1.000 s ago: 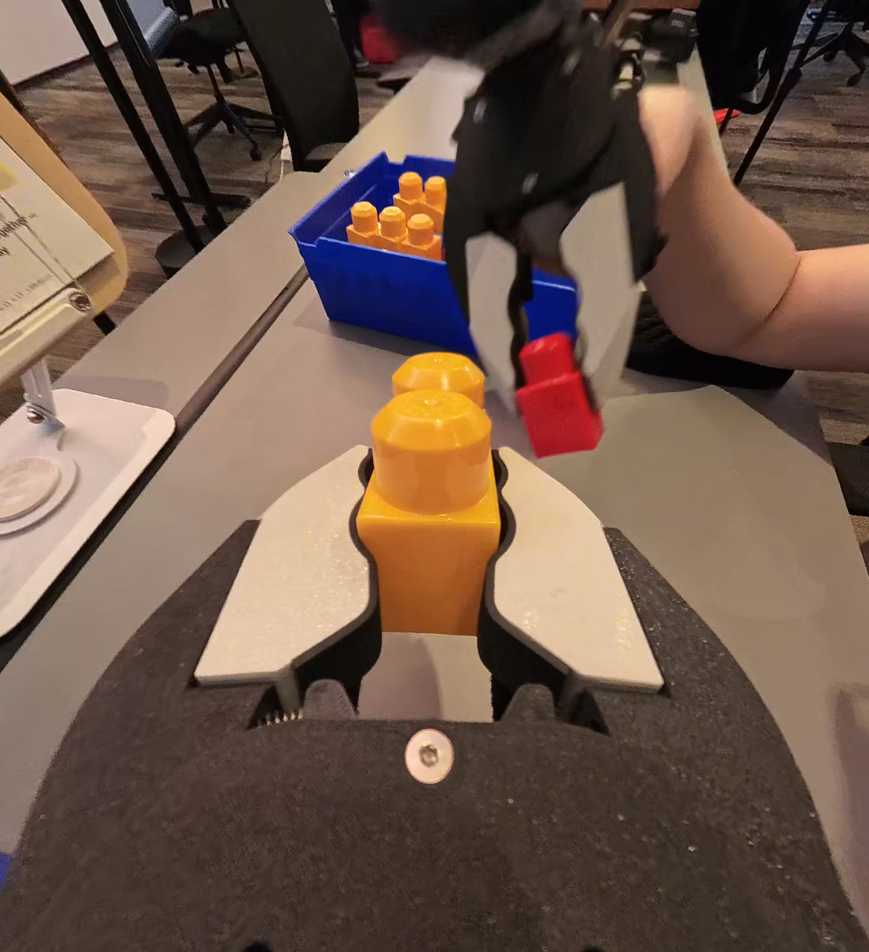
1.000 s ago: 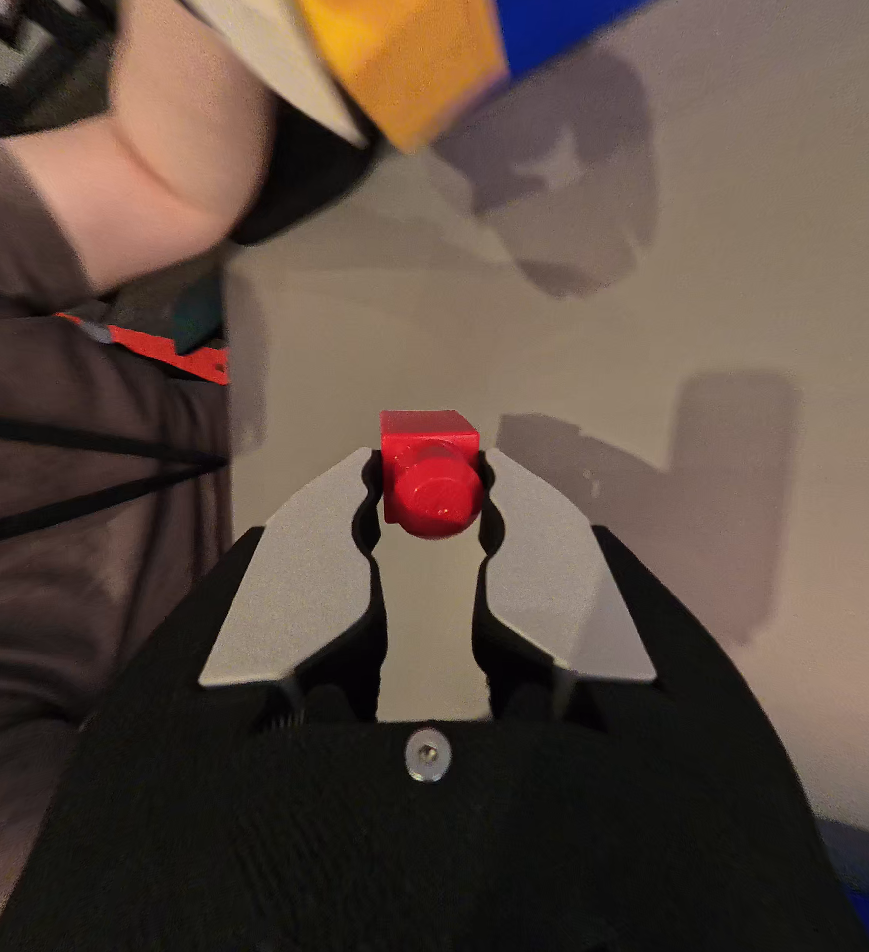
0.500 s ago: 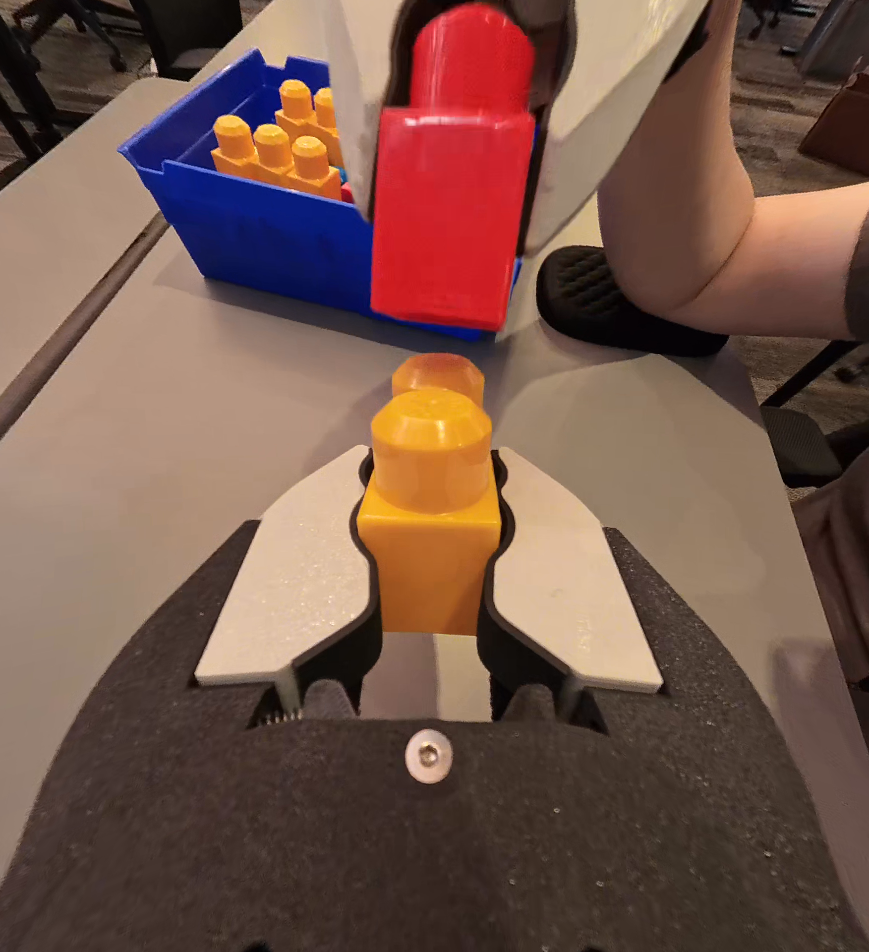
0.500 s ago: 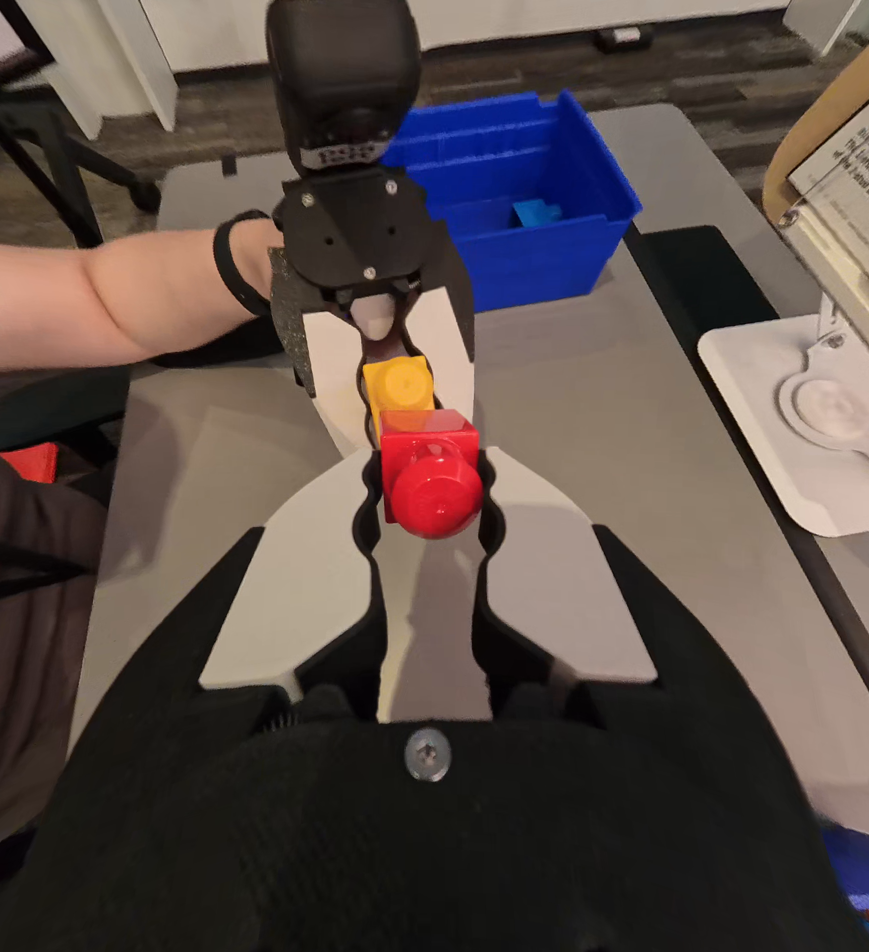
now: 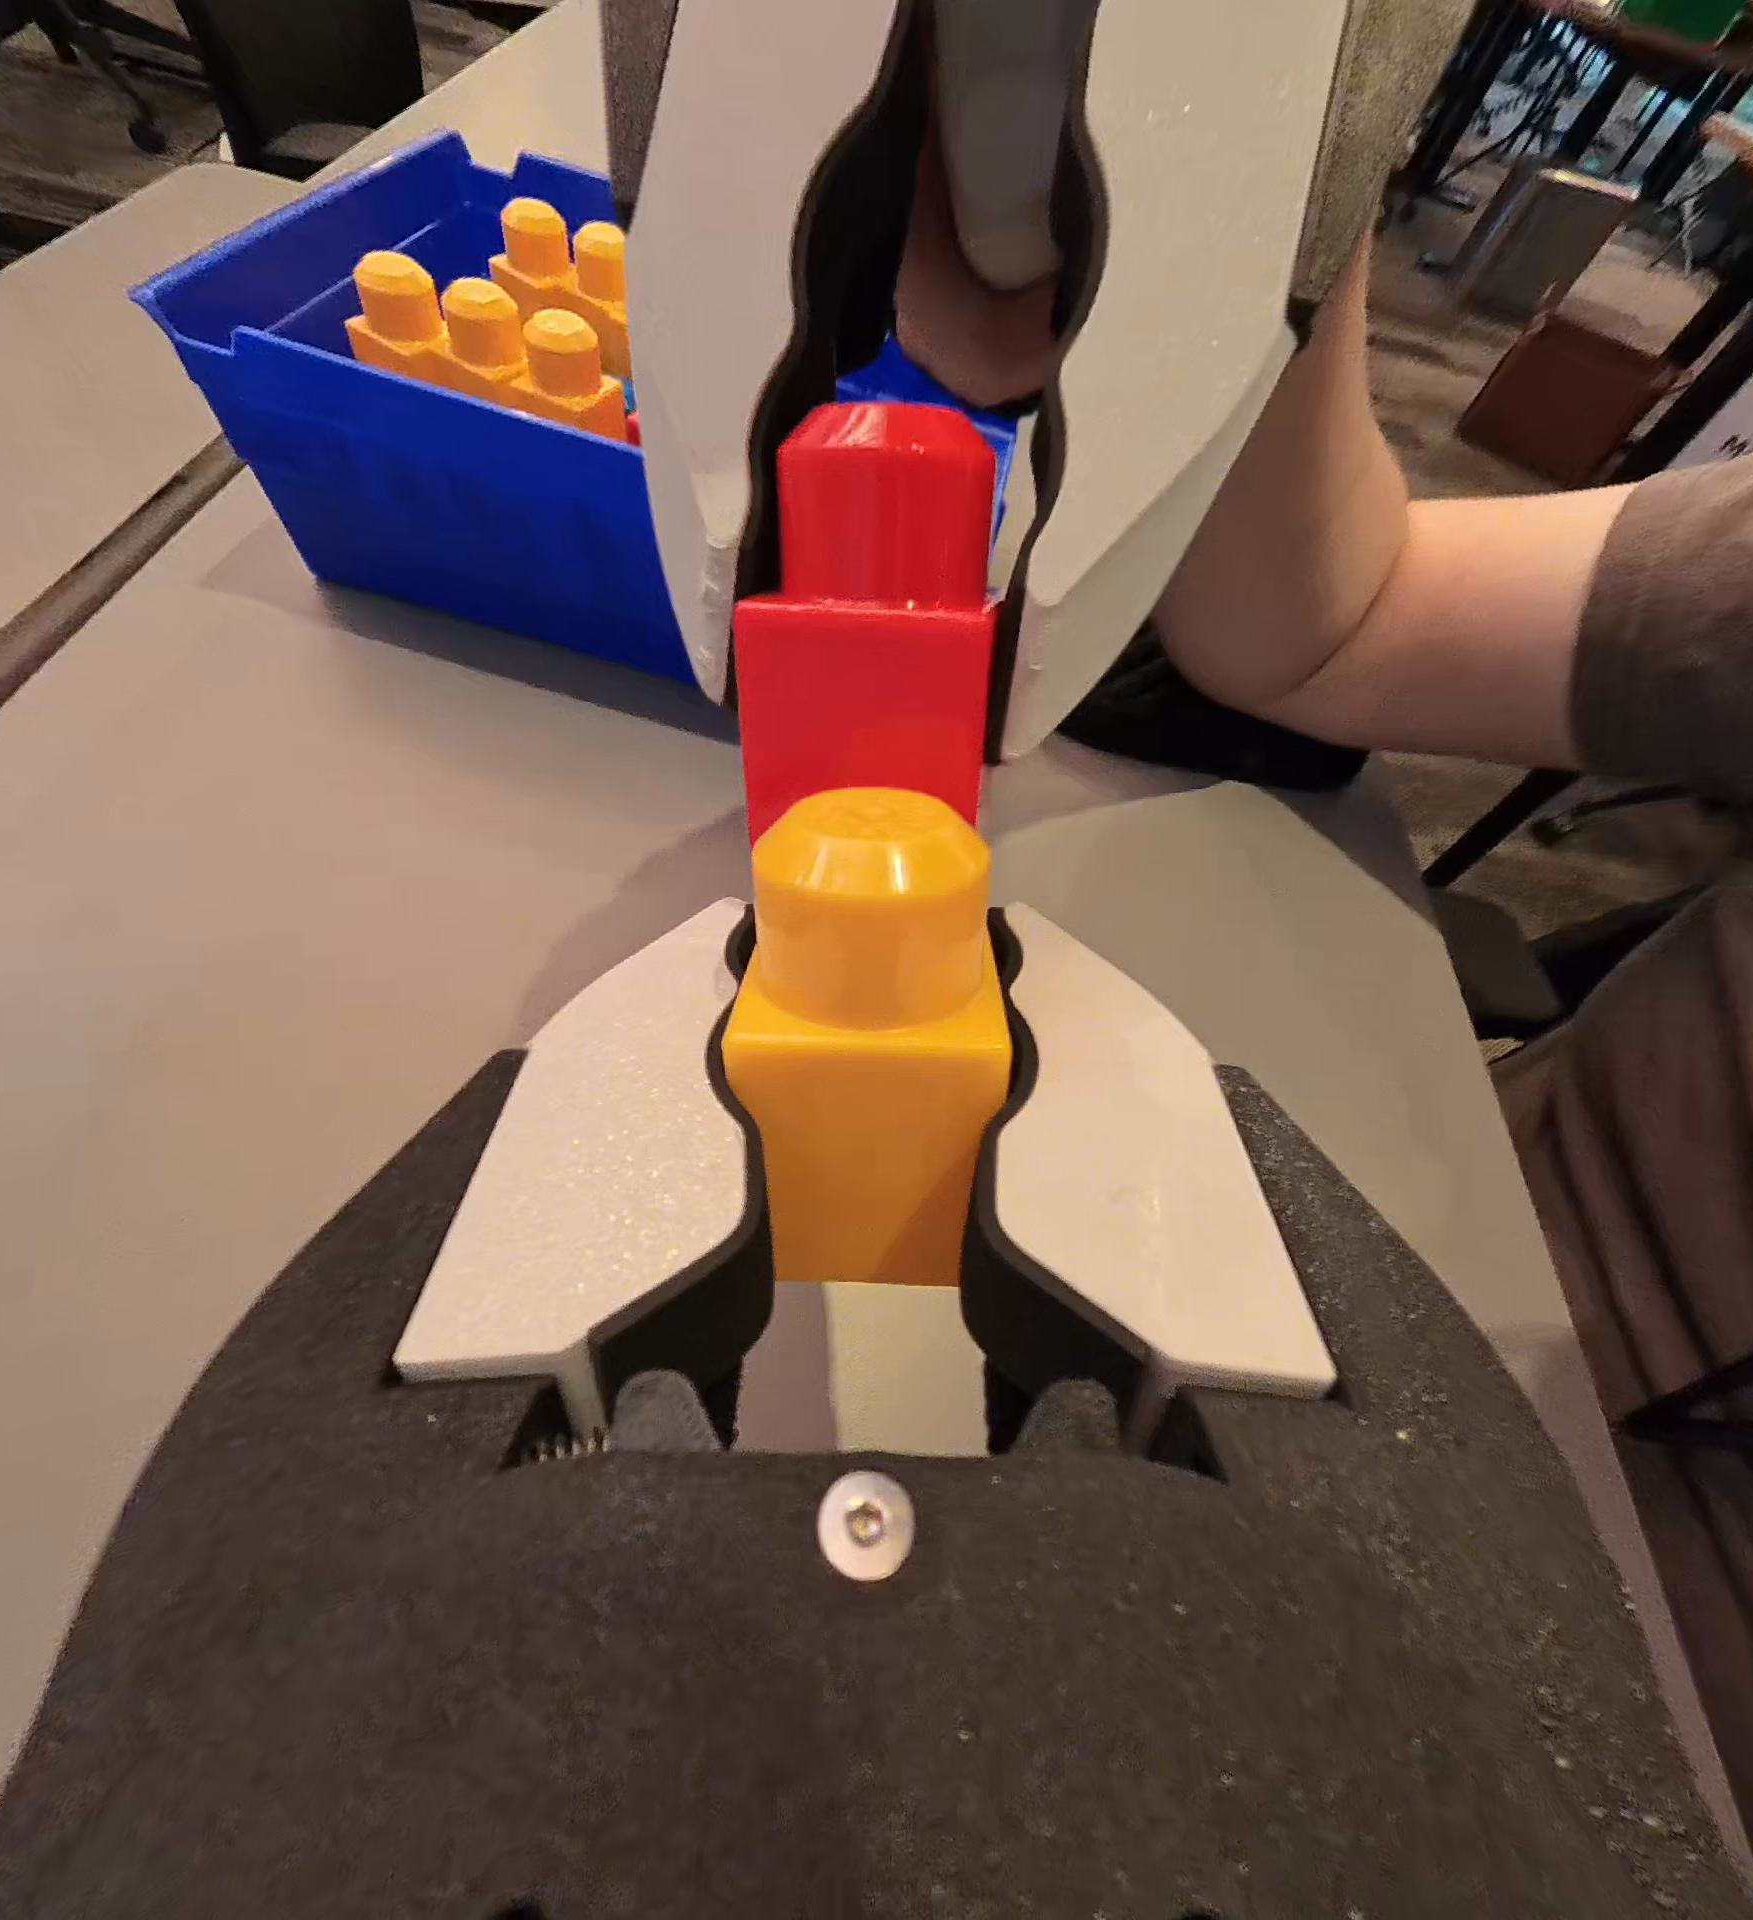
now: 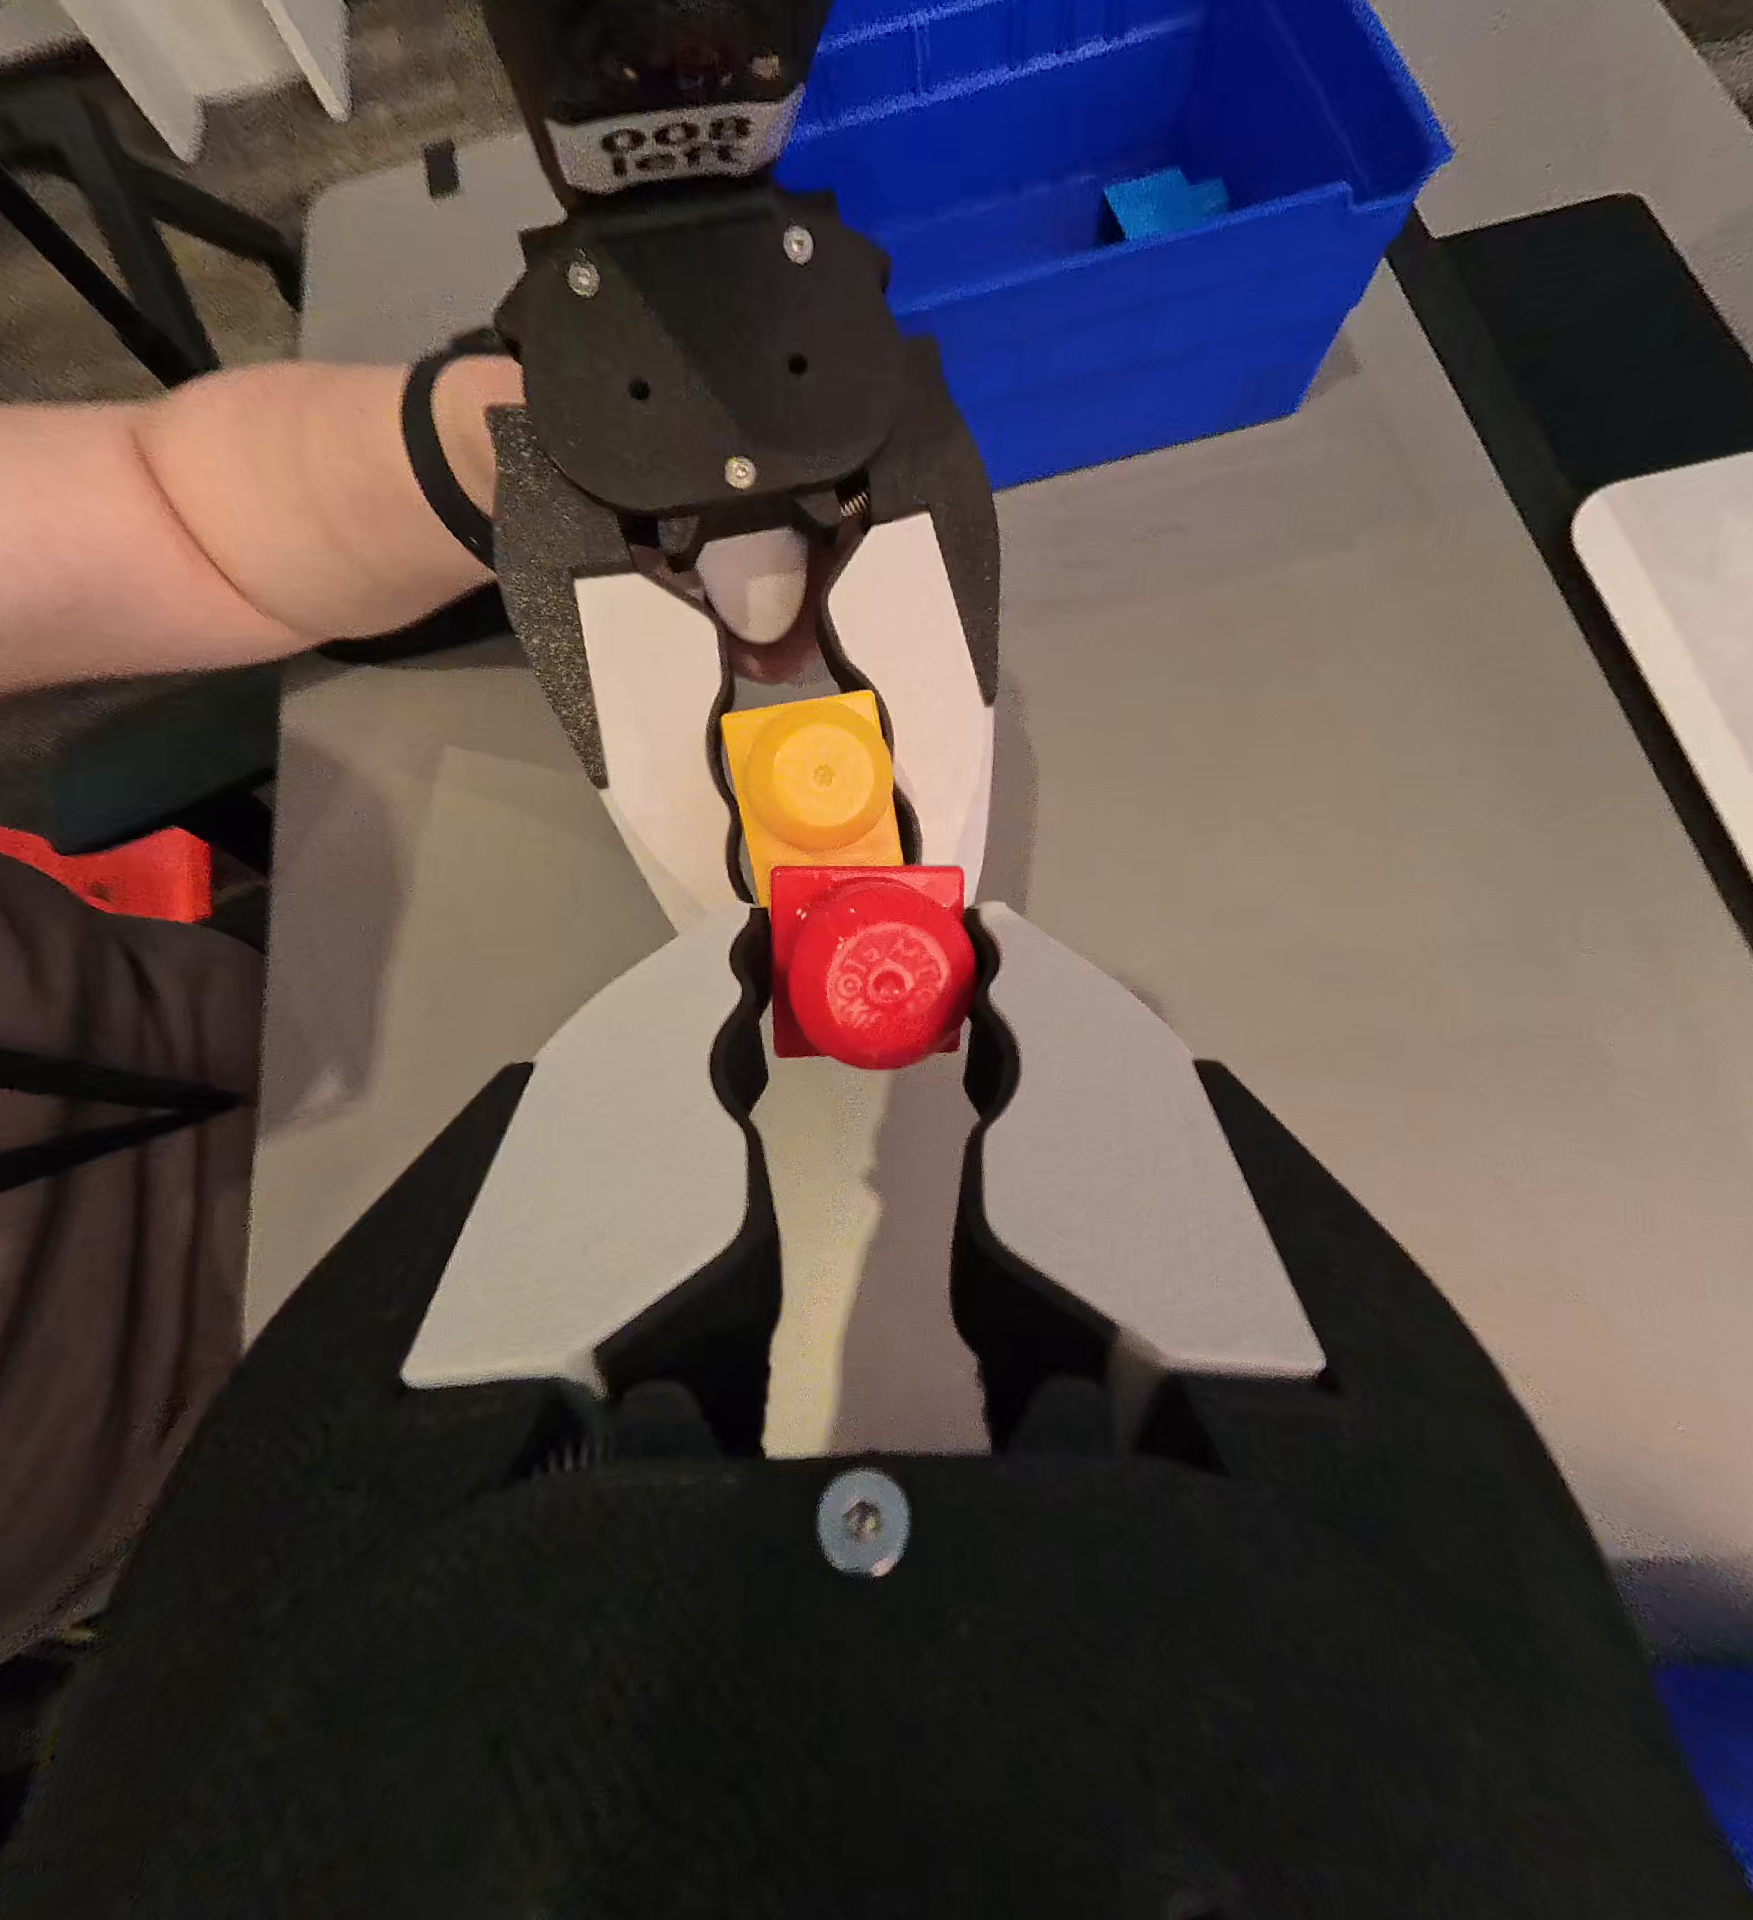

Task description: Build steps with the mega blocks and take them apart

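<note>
— While both tongs meet over the grey surface (image 5: 228, 883), what does each one hold?

— The left tongs (image 5: 867, 1039) are clenched on a yellow block (image 5: 867, 1143) with two studs in a row; the near stud stands up between the tips. The right tongs (image 6: 867, 977) are clamped on a red block (image 6: 867, 982), a single-stud piece.

— And where does the red block sit?

— Upright on the far end of the yellow block, where it covers the far stud. In the right wrist view it lies just in front of the yellow block's free stud, edge against edge. Whether it is pressed fully home I cannot tell.

— Anything else on the surface?

— A blue bin (image 5: 415, 499) stands near the far edge, behind the blocks, with orange blocks (image 5: 498, 332) inside. In the right wrist view a small blue block (image 6: 1158, 203) lies in it too. A white stand base (image 6: 1724, 686) sits off to the side.
</note>
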`<state>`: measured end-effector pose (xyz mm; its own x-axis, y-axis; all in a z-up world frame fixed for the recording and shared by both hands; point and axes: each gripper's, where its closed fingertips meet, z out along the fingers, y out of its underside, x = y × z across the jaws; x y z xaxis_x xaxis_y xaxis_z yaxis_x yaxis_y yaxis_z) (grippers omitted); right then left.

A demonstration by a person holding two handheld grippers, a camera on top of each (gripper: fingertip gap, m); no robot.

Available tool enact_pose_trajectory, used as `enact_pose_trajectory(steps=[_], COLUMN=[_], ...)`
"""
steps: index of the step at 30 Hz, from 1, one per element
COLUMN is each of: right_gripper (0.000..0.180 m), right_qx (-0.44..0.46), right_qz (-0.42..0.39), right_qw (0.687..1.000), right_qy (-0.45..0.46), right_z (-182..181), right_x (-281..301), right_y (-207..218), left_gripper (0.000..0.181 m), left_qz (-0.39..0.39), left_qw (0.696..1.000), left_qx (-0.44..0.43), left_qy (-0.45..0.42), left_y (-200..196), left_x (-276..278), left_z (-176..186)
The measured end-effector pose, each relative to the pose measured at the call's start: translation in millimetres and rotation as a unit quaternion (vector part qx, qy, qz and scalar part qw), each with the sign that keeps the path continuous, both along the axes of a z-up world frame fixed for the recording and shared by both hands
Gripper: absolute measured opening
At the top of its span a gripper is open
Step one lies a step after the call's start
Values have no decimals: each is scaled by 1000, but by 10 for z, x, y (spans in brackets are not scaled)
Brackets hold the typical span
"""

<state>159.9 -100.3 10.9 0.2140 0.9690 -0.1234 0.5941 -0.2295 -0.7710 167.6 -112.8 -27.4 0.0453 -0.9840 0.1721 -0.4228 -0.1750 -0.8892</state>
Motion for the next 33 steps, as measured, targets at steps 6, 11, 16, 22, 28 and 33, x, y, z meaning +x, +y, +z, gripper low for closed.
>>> enact_pose_trajectory(steps=[6,11,16,22,28,33], right_gripper=[36,36,36,36,51,50], right_qx=[-30,-24,-19,-11,19,33], right_qz=[14,30,25,29,32,27], right_qw=[997,995,995,996,998,998], right_qy=[69,90,93,89,58,42], right_z=[135,217,248,251,293,298], right_x=[-51,-60,-66,-69,11,113], right_y=[-12,-65,-78,-102,-144,-147], left_gripper=[41,41,41,41,41,41], left_qz=[-19,-39,-33,-36,-39,-33], left_qw=[997,992,993,993,995,998], left_qx=[-57,-84,-78,-74,-28,29], left_qy=[-58,-85,-86,-79,-83,-37], left_y=[-66,-136,-135,-153,-133,-129], left_x=[14,27,23,15,18,-4], left_z=[160,245,273,269,297,185])
